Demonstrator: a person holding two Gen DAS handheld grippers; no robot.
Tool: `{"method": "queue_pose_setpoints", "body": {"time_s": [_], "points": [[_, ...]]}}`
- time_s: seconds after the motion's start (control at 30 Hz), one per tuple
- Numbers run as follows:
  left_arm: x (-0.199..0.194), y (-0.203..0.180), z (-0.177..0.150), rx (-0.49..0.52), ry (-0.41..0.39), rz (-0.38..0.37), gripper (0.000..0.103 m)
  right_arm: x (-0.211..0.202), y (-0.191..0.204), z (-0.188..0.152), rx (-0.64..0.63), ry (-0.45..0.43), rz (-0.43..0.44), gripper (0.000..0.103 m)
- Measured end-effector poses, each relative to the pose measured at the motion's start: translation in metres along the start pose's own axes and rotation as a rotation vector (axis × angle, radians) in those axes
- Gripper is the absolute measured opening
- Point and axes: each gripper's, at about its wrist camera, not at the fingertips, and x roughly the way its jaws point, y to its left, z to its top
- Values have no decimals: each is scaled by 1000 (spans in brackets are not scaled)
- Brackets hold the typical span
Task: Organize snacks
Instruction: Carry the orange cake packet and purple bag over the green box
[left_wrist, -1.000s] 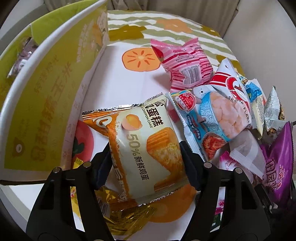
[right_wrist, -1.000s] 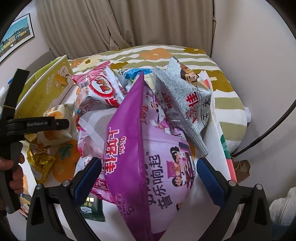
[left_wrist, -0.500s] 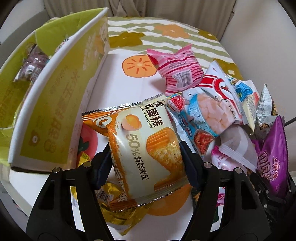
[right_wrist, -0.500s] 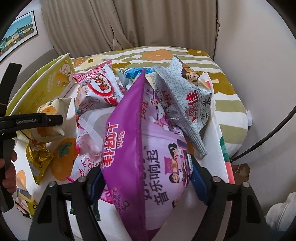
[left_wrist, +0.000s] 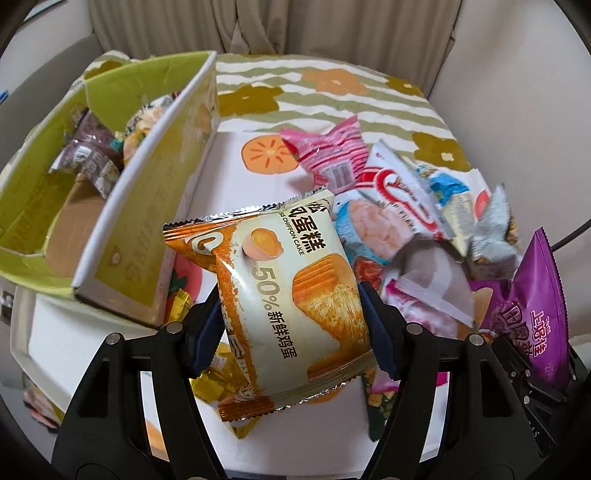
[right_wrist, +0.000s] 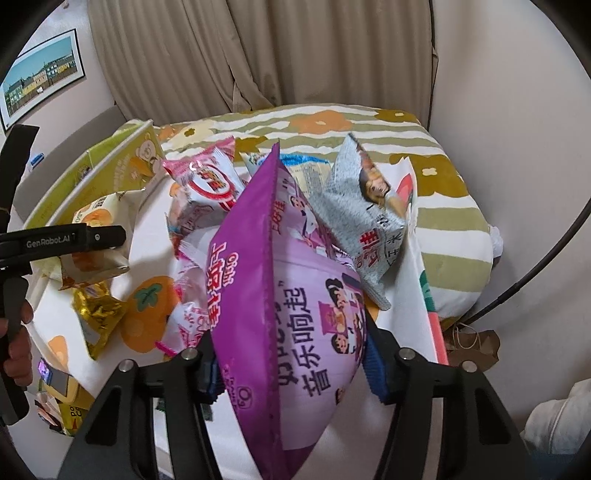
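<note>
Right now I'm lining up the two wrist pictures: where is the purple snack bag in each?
Left wrist: purple snack bag at the right edge.
Right wrist: bottom centre, between the closing right gripper pads.
Shared landmark: green cardboard box, on the left in both.

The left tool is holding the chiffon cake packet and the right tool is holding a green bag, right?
Not quite. The left tool does hold the chiffon cake packet, but the bag that the right tool is closing on is purple, not green. The right wrist view shows it.
</note>
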Motion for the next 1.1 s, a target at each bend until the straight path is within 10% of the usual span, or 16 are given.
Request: {"method": "queue_pose_setpoints", "body": {"time_s": [0.57,1.1], "points": [[-112,25,33,-51,-180,-32,65,-85,48,68,-84,-165,116,55],[-112,191,98,-155,-175,84,65,-38,205,170,-184,-166,310,55]]}}
